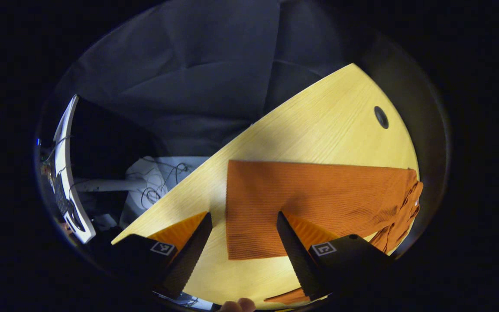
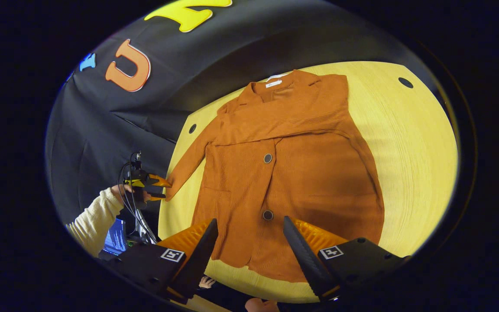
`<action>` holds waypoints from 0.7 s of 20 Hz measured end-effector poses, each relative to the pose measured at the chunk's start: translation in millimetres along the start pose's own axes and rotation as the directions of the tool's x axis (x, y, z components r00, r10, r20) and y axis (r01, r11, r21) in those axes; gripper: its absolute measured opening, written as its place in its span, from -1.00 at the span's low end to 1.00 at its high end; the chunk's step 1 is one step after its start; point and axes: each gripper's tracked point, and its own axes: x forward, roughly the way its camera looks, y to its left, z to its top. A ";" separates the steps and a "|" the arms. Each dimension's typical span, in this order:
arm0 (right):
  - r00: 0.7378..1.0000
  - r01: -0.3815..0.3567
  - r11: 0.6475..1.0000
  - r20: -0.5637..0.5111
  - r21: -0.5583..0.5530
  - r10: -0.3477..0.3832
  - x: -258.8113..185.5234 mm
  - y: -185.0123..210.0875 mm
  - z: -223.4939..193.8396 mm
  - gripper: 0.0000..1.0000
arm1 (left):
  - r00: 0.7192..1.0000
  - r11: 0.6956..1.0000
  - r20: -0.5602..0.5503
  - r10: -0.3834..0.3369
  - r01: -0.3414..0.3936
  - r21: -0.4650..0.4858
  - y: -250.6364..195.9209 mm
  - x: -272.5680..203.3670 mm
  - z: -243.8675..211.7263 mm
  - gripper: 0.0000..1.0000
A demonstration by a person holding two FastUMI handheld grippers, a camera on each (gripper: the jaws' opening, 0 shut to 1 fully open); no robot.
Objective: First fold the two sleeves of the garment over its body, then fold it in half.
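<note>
A black cloth wall [image 2: 102,130] hangs behind a big round yellow wooden tabletop [image 2: 409,143]. The tabletop has small dark holes near its edge, 1 of them [image 2: 405,82] at the far right in the right gripper view.

An orange jacket [image 2: 293,173] lies flat on the tabletop, collar at the far side, hem near the right tool [image 2: 250,242]. 1 sleeve [image 2: 293,119] is folded across its chest. The other sleeve [image 2: 191,158] stretches out to the left.

The left tool [image 2: 161,189] is at that sleeve's cuff, held by a hand in a cream sleeve [image 2: 93,216]. In the left gripper view its fingers stand apart over the cuff end [image 1: 284,203] and do not pinch it.

The right tool hangs over the hem with its fingers apart, holding nothing.

White cables [image 1: 154,190] lie past the tabletop's edge.
</note>
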 end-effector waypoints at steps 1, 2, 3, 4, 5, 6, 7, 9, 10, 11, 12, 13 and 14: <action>1.000 -0.008 1.000 0.000 -0.001 0.008 -2.1 2.5 -1.9 0.94 | 1.000 1.000 -0.013 0.007 -0.007 -0.006 0.6 1.1 1.1 0.91; 1.000 -0.009 1.000 -0.005 -0.004 0.009 -3.4 3.3 -5.3 0.94 | 1.000 1.000 -0.027 0.011 -0.011 -0.008 -0.6 1.6 1.0 0.91; 1.000 -0.010 1.000 -0.011 -0.013 0.010 -4.2 3.6 -8.7 0.94 | 0.999 1.000 -0.036 0.012 -0.012 -0.001 -1.2 0.6 2.2 0.91; 1.000 -0.007 1.000 -0.015 -0.025 0.006 -6.1 3.8 -12.9 0.94 | 0.999 1.000 -0.040 0.013 -0.013 0.000 -3.2 2.7 4.4 0.89; 1.000 -0.003 0.999 -0.019 -0.033 0.002 -7.0 2.5 -16.4 0.94 | 0.999 1.000 -0.047 0.011 -0.011 0.002 -6.4 2.0 5.5 0.87; 1.000 -0.004 0.999 -0.024 -0.038 0.003 -7.8 3.1 -20.2 0.93 | 0.998 1.000 -0.054 0.011 -0.011 -0.001 -10.0 1.1 6.7 0.60; 0.999 -0.006 0.999 -0.031 -0.039 0.005 -8.5 3.7 -23.7 0.93 | 0.998 1.000 -0.058 0.009 -0.009 0.002 -13.9 -0.2 7.0 0.66; 0.999 -0.001 0.999 -0.043 -0.039 0.000 -11.4 0.9 -30.2 0.94 | 0.998 1.000 -0.061 -0.003 0.004 0.019 -23.0 -0.8 8.1 0.36; 0.999 0.000 0.999 -0.047 -0.038 -0.002 -13.4 -0.2 -32.2 0.94 | 0.998 0.999 -0.061 -0.008 0.009 0.031 -27.7 -2.7 8.9 0.12; 0.999 0.002 0.999 -0.051 -0.037 -0.004 -15.0 -1.3 -33.2 0.94 | 0.998 0.999 -0.063 -0.019 0.022 0.034 -32.2 0.0 7.6 -0.18; 0.999 0.009 0.999 -0.050 -0.037 -0.011 -16.0 -4.4 -33.2 0.93 | 0.998 0.999 -0.064 -0.029 0.032 0.032 -38.7 0.3 8.4 -0.48; 0.999 0.014 0.999 -0.049 -0.036 -0.015 -17.6 -6.4 -31.9 0.93 | 0.998 0.999 -0.064 -0.018 0.020 0.032 -38.3 2.7 7.3 -0.64; 0.999 0.018 0.999 -0.047 -0.036 -0.020 -21.1 -7.7 -32.7 0.93 | 0.998 0.999 -0.063 -0.008 0.011 0.049 -38.8 0.9 8.4 -0.80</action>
